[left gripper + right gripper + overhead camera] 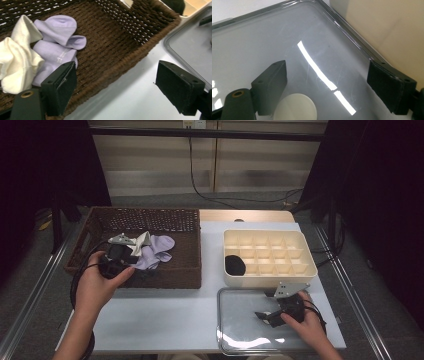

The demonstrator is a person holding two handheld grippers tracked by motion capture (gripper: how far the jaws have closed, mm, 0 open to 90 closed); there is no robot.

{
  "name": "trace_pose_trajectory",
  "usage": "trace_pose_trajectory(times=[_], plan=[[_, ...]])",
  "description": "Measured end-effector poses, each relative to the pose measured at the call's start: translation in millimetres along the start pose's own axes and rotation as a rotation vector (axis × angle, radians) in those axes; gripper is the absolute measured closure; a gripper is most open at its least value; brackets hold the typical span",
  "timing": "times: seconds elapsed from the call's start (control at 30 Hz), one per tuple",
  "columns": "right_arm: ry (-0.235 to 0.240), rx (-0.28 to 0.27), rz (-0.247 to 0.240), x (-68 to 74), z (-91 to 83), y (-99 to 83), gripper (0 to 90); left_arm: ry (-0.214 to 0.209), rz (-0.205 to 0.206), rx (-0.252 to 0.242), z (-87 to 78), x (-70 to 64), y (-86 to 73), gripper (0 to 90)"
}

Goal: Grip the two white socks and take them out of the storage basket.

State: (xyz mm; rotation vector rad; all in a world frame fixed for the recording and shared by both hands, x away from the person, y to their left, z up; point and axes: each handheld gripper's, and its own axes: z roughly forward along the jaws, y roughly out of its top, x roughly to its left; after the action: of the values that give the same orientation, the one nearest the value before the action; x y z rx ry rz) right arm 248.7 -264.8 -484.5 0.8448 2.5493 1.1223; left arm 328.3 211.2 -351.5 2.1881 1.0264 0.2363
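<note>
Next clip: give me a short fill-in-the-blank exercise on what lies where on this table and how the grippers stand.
1. The lilac socks and the cream sock lie in the brown ____.
2. The dark rolled sock sits in a compartment of the cream ____.
3. The right gripper hovers over the grey ____, jaws open.
4. The left gripper has its jaws ____, holding nothing.

Missing words: basket; organiser; tray; open
</note>
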Motion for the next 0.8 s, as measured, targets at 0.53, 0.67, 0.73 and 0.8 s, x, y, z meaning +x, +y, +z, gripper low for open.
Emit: trace_pose_trajectory(times=[0.53, 0.67, 0.73, 0.8], plan=[[0.0, 0.0, 0.0, 0.0, 0.0, 0.0, 16.1, 0.016, -0.037, -0.001, 13.6, 20.7, 18.2, 16.3], [0.0, 0.0, 0.0, 0.1, 0.0, 0.0, 16.0, 0.021, -0.046, 0.009, 18.1, 27.5, 20.5, 16.3], [-0.002, -0.001, 0.0, -0.1, 0.0, 0.0, 16.0, 0.018, -0.061, 0.011, 19.6, 30.1, 21.4, 16.3], [-0.001, 0.0, 0.001, -0.1, 0.0, 0.0, 16.0, 0.023, -0.068, 0.015, 20.8, 32.7, 22.4, 16.2]])
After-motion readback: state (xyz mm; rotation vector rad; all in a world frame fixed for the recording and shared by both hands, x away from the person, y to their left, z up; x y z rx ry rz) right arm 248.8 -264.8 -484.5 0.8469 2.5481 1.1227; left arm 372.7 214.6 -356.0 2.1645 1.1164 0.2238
